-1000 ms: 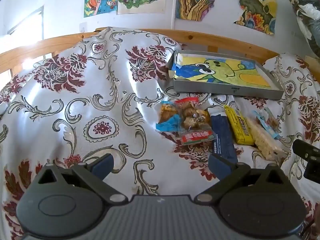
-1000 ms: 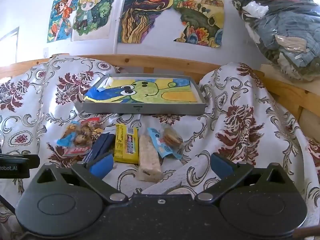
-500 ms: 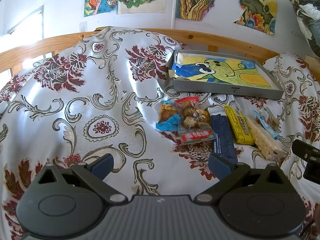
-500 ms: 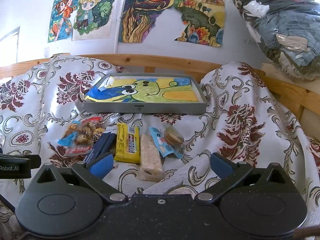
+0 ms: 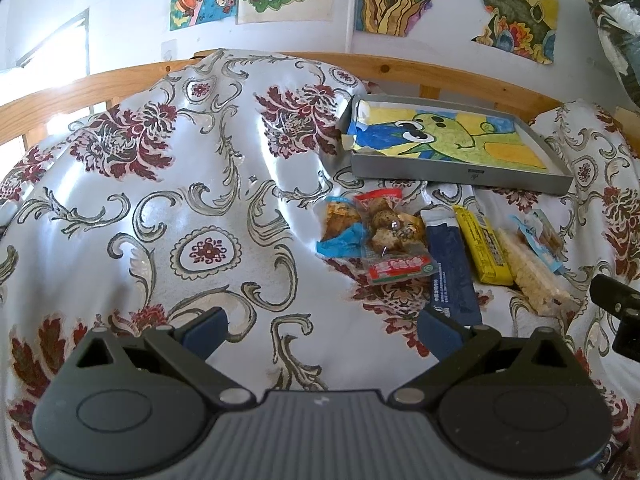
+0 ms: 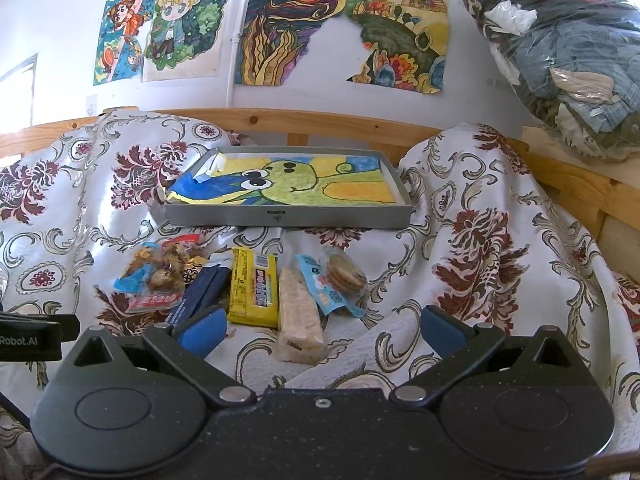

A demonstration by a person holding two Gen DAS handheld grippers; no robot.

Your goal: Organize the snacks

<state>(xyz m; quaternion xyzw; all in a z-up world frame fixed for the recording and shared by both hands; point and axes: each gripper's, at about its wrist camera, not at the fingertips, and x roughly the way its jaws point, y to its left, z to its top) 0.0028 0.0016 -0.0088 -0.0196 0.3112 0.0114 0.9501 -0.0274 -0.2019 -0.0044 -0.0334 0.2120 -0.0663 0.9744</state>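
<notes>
Grey tray [image 6: 288,216] sits beyond the snack row [image 6: 256,288], floral cloth [image 5: 180,208] around.

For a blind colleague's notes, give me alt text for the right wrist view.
The open right gripper faces a row of snack packets on a floral cloth, the pale rice bar nearest. Behind them sits a grey tray lined with a frog drawing.
</notes>
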